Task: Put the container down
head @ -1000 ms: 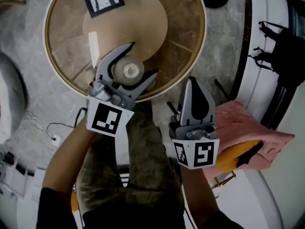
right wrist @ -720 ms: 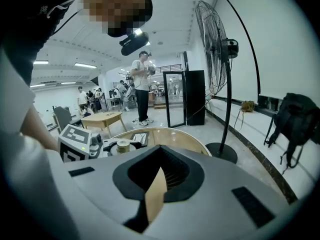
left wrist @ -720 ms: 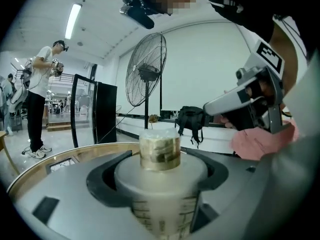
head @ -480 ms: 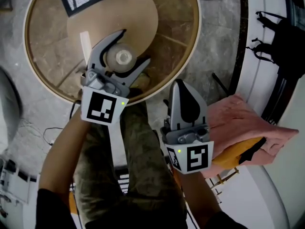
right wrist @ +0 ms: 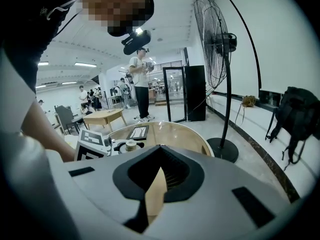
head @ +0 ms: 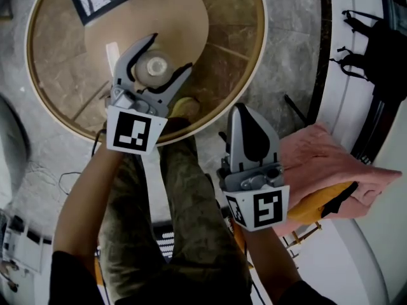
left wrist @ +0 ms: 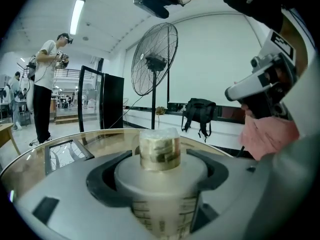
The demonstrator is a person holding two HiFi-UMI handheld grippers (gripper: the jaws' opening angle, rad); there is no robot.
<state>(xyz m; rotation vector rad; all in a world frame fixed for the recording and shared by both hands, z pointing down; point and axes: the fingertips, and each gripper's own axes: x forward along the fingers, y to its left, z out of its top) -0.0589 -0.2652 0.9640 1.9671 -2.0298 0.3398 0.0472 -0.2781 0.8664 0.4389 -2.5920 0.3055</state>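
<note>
Now further in: left gripper [head: 170,52] has carried the container [head: 152,65] deeper over the round tabletop [head: 235,37], jaws wide, clamped round its body. Touchdown not visible; release still due. Right gripper [head: 245,110] jaws together, empty.

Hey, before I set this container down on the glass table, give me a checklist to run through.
1. Grip: the left gripper holds the container, jaws pressed on its body. Ok.
2. Container upright, as the left gripper view shows it. Ok.
3. Container above the round glass table, inside its rim. Ok.
4. Spot right beneath the container free: hidden by the gripper. Cannot tell.
5. Base touching the glass: not visible. Cannot tell.
6. Right gripper out of the way: shut, empty, off the table beside the pink cloth. Ok.
</note>
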